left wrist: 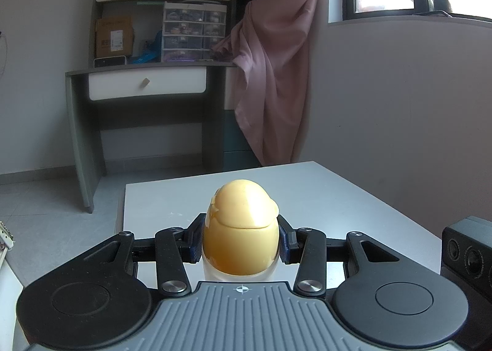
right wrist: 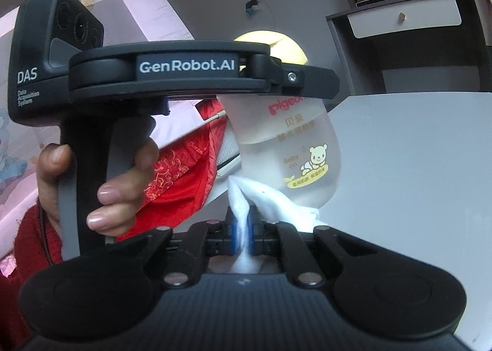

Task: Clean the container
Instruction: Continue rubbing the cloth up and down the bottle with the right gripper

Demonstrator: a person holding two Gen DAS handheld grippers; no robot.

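Both grippers grip: left gripper clamps bottle, right gripper presses cloth against it.

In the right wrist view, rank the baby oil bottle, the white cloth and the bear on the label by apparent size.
1. Baby oil bottle, though its top is hidden behind the other gripper.
2. White cloth.
3. Bear, clearly smallest.

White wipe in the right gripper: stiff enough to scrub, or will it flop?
Likely floppy: the wipe droops and folds beyond the right gripper. Probably very light and fluffy-looking, so it should conform to the bottle rather than push hard.
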